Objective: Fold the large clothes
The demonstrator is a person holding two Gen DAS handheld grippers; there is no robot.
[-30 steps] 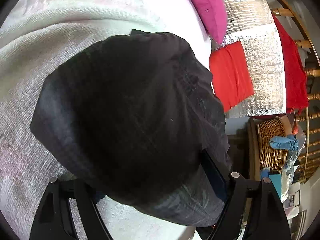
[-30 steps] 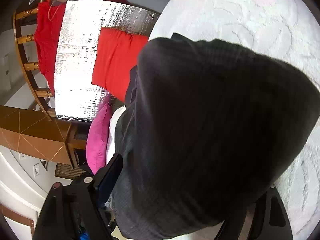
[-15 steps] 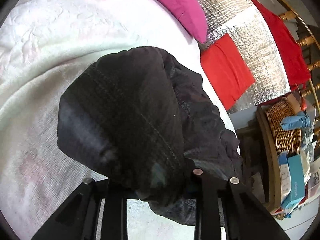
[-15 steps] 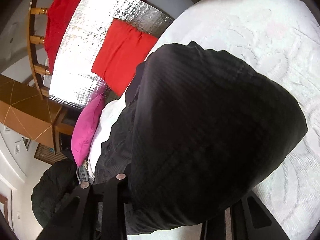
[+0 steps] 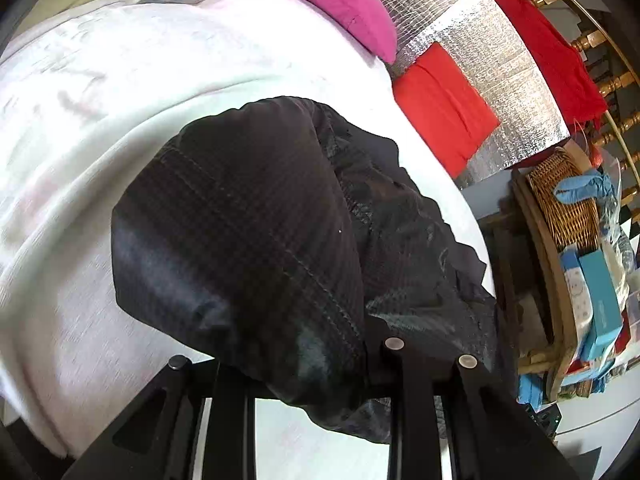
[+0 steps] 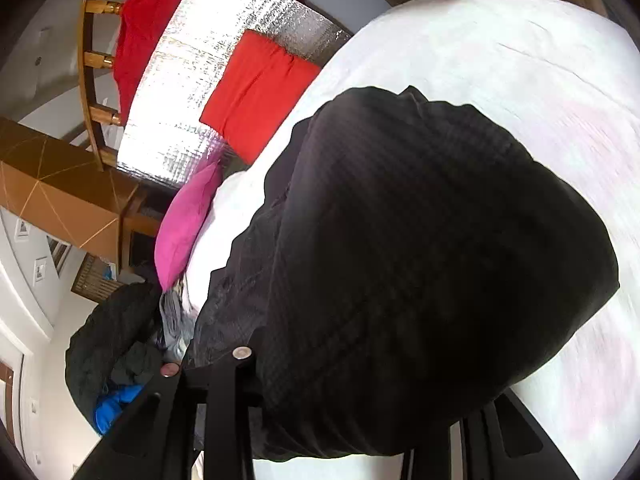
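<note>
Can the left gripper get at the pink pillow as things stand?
Probably not. The left gripper is shut on the black garment, which bulges between it and the pink pillow at the far edge of the white bedspread. It would have to let go first.

This is a lived-in bedroom in a home. A bed [image 5: 168, 92] spread with a white textured cover fills most of both views, and a magenta pillow [image 5: 340, 4] lies at its far edge. Beyond that edge a silver quilted foil sheet [image 6: 208, 92] carries a folded red cloth [image 6: 256, 92], and more red fabric [image 5: 548, 60] hangs over a turned wooden railing [image 6: 94, 60]. A wicker basket [image 5: 568, 200] and stacked boxes [image 5: 596, 312] crowd a wooden stand beside the bed. In the right wrist view, small framed pictures [image 6: 38, 268] hang on a white wall beside a brown wooden cabinet [image 6: 60, 192].
</note>
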